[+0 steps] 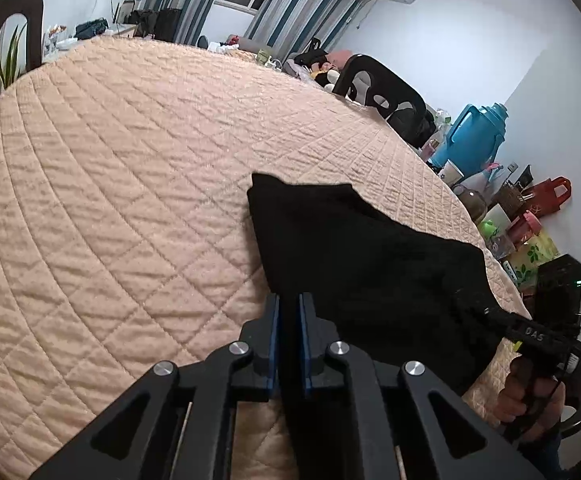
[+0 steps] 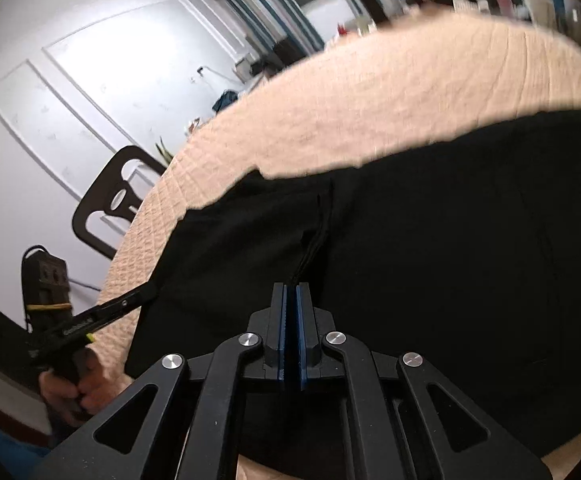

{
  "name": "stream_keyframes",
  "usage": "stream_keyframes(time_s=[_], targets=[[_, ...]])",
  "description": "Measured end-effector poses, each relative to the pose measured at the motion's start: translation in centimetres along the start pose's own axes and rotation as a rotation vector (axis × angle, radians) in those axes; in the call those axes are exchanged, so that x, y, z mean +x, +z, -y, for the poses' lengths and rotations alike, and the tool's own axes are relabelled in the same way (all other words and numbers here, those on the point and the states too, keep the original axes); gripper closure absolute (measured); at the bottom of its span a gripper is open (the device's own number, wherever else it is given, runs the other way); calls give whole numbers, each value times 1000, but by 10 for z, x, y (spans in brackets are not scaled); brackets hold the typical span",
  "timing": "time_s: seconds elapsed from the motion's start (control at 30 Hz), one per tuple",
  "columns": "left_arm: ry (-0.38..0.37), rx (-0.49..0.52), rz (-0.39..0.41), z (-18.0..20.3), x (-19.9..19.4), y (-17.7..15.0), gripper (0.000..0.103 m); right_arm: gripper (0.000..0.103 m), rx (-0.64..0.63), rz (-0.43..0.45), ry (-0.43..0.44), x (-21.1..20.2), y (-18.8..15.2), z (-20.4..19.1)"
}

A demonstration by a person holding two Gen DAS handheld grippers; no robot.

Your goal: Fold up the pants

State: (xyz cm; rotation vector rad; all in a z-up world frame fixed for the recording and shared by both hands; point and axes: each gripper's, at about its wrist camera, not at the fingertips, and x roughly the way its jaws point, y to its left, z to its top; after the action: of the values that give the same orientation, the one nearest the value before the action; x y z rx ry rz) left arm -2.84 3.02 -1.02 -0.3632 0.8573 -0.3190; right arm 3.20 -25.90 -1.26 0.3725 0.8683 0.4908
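A: Pants (image 1: 354, 248), black, lie on the peach quilted cover (image 1: 110, 168) of the table, near its close edge, bunched toward the right side of the left wrist view.

B: And the left gripper (image 1: 288, 304)?

A: Its jaws are pressed nearly together, the 2 blue pads with only a thin strip of black cloth between them. It grips the pants at their near left edge.

B: The right gripper (image 2: 290, 292)?

A: Same story. Its jaws are closed on a ridge of the black fabric, a fold or seam that runs up from the tips. From the right wrist view the pants (image 2: 430, 240) fill most of the frame, spread over the cover (image 2: 390, 92).

B: Can each gripper be seen from the other side?

A: Yes. In the left wrist view the right one reaches in from the right, its tip on the far edge of the cloth, with the person's right hand (image 1: 530, 396) around its grip. In the right wrist view the left hand (image 2: 72, 392) holds its tool at lower left, the tip meeting the cloth's left corner.

B: Anything around?

A: A blue thermos jug (image 1: 474, 136) and dark chairs (image 1: 382, 92) beyond the table.
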Motion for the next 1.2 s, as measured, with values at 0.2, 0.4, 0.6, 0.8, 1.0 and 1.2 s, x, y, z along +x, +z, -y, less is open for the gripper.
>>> stream_keyframes(time_s=[0.2,0.4,0.6,0.8,1.0,1.2], targets=[[-23,56,76,23,-4,27,92,94,-69,49,-7,5,23,-19],[6,68,-4,19,41,39,88,96,-79,-54,-51,50,33,-2],[16,21,8,2,41,42,88,78,-17,-12,-116,36,52,14],[19,36,-8,1,49,41,88,71,-111,-89,-161,57,61,3],[4,31,3,-3,49,41,88,96,-174,-107,-186,69,64,-7],[39,58,25,3,36,37,88,96,-105,-23,-123,39,60,2]])
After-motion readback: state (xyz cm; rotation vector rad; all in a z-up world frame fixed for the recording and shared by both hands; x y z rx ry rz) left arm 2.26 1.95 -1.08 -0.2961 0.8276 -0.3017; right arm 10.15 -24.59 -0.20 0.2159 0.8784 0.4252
